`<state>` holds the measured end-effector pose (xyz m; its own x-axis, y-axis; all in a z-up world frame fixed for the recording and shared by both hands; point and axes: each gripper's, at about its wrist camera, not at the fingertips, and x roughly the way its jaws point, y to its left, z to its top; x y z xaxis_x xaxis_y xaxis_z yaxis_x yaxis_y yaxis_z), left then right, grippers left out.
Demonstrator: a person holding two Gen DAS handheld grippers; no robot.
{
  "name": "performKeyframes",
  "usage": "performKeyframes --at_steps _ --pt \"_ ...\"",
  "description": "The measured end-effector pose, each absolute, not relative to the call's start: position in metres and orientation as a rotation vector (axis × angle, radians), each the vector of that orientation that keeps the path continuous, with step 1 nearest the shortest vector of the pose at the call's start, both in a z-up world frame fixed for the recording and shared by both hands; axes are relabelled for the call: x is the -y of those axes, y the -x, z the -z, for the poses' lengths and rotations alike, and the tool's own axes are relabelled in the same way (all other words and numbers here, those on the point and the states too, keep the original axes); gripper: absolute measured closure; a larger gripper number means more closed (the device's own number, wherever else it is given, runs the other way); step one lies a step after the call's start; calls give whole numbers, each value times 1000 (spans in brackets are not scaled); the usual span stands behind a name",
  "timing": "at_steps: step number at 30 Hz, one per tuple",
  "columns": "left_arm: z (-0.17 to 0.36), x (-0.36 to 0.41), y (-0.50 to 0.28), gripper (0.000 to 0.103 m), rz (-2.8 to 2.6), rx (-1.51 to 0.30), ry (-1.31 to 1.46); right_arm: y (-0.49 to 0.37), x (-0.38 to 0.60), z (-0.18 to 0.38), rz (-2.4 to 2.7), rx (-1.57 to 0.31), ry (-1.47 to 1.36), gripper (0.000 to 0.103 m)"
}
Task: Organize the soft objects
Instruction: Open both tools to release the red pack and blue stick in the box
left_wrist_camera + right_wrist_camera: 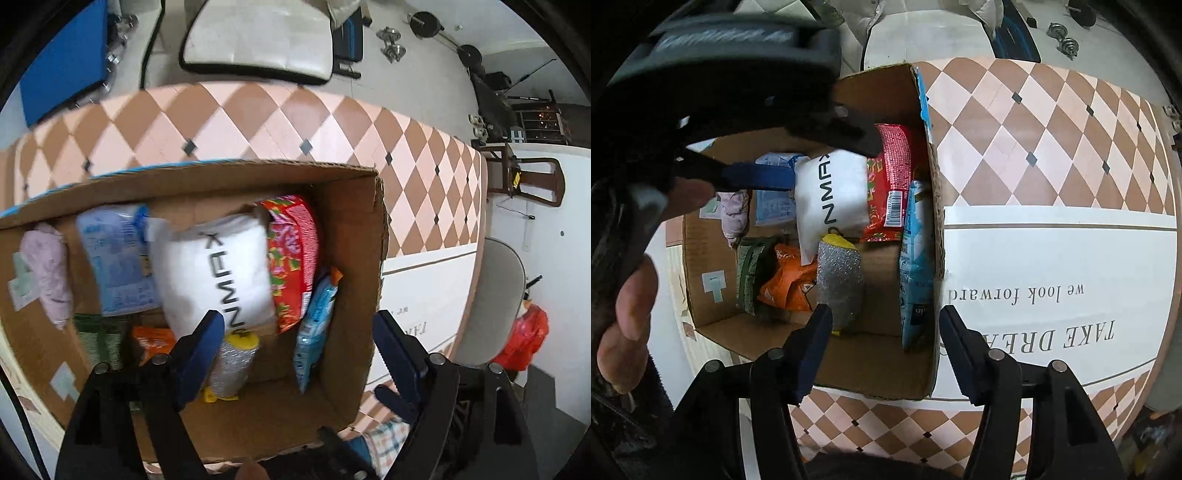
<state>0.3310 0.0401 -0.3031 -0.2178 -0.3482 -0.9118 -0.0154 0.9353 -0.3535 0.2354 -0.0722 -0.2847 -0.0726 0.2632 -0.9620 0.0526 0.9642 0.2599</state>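
Note:
An open cardboard box (354, 280) (871, 365) holds soft items: a white pillow pack (214, 269) (831, 195), a red floral pack (295, 258) (890, 184), a light blue pouch (314, 325) (916, 266), a silver-and-yellow sponge (232, 362) (840, 280), an orange bag (153, 339) (786, 280), a green item (99, 339) (750, 273), a blue-white pack (114, 258) and a lilac cloth (48, 273) (733, 214). My left gripper (299, 350) is open and empty above the box; it also shows in the right wrist view (812, 162). My right gripper (882, 339) is open and empty over the box's near edge.
The box stands on a table with a pink-and-brown diamond cloth (258, 122) (1034, 140) bearing a white printed band (1052, 277). A white chair (258, 37) stands beyond the table. A grey chair (495, 306) and a red bag (524, 336) are at the right. Dumbbells (391, 42) lie on the floor.

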Motion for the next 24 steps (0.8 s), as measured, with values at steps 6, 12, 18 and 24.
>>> performKeyframes --at_steps 6,12,18,24 --pt "266 -64 -308 21 231 -1636 208 -228 73 273 -141 -1615 -218 40" --pt "234 -92 -257 21 93 -1480 89 -214 65 261 -99 -1563 -133 40" --pt "225 -109 -204 21 -30 -1378 -14 -194 58 243 -55 -1495 -59 25" --pt "219 -120 -173 2 -105 -1321 -29 -182 54 228 -6 -1438 -9 0"
